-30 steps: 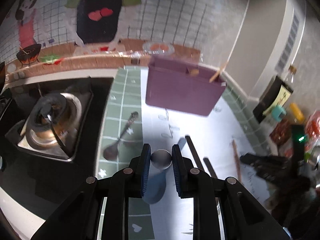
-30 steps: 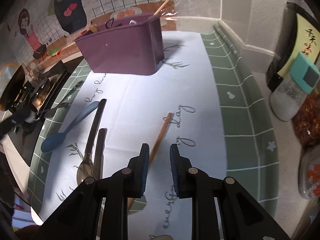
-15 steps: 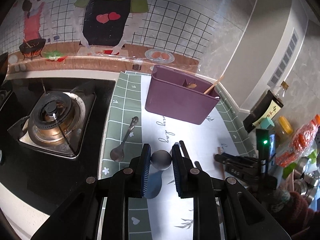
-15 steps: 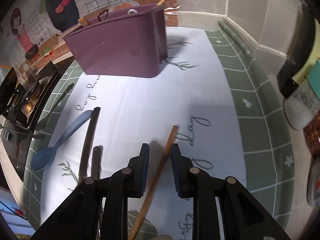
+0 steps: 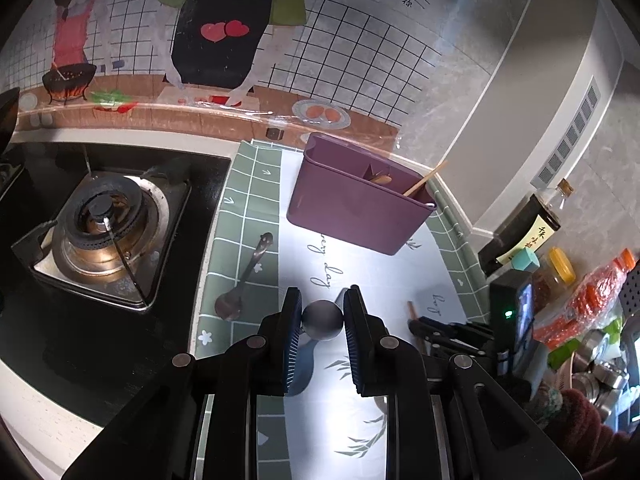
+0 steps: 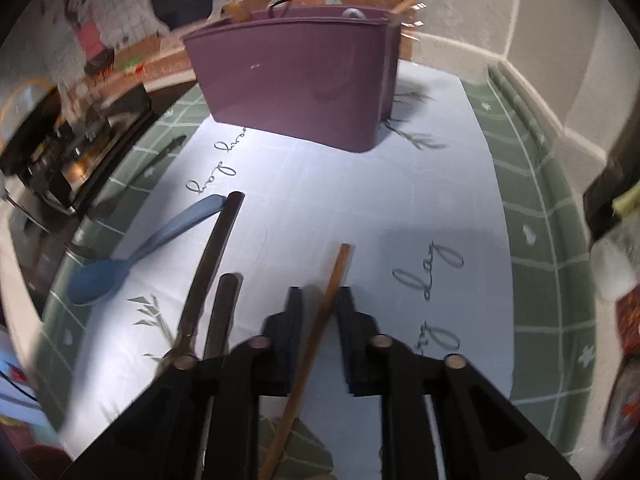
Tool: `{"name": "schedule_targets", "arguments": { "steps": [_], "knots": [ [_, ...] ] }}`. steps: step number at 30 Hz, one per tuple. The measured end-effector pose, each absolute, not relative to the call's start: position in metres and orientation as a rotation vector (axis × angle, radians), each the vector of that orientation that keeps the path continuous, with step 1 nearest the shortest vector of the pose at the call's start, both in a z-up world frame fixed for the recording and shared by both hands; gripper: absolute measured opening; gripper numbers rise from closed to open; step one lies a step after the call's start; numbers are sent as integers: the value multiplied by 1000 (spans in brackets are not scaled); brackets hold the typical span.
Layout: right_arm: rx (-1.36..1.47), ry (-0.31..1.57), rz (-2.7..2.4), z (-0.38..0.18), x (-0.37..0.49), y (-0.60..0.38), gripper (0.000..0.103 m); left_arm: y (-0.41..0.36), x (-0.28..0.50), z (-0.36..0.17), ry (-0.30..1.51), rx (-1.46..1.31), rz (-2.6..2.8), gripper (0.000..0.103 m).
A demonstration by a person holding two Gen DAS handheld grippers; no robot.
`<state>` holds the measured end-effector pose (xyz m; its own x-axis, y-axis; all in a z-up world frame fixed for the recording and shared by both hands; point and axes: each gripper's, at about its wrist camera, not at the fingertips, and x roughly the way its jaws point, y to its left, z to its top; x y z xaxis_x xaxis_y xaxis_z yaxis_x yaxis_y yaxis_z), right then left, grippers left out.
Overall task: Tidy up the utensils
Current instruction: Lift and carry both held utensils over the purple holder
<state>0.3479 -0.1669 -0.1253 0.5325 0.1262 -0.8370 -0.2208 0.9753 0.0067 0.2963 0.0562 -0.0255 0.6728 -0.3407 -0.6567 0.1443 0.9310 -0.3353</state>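
Note:
My left gripper is shut on a metal spoon and holds it raised over the mat, its round bowl end showing between the fingers. The purple utensil holder stands beyond it, with a wooden chopstick leaning out. My right gripper is low over the mat, open, its fingers on either side of a wooden chopstick that lies there. A blue spoon and two dark-handled utensils lie to its left. The holder stands ahead.
A dark metal spoon lies on the green tiled mat edge beside the gas stove. Bottles and jars crowd the right side of the counter. The tiled wall runs behind the holder.
My left gripper rose and pulled back with the spoon, so the holder looks smaller. My right gripper moved forward and down along the wooden chopstick, which now lies between its fingers.

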Motion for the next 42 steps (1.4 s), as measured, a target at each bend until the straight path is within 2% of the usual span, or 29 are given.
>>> {"name": "schedule_targets", "arguments": {
  "steps": [13, 22, 29, 32, 36, 42],
  "knots": [
    [70, 784, 273, -40, 316, -198, 5, 62, 299, -11, 807, -339, -344, 22],
    [122, 693, 247, -9, 317, -211, 5, 47, 311, 20, 765, -315, -408, 22],
    [141, 335, 235, 128, 329, -214, 5, 41, 340, 124, 520, -291, -509, 22],
    [135, 205, 206, 170, 341, -212, 5, 40, 362, 153, 460, -319, -552, 22],
    [156, 181, 182, 178, 374, -212, 5, 37, 397, 160, 450, -349, -573, 22],
    [188, 241, 178, 141, 426, -211, 5, 26, 446, 133, 514, -359, -593, 22]
  ]
}}
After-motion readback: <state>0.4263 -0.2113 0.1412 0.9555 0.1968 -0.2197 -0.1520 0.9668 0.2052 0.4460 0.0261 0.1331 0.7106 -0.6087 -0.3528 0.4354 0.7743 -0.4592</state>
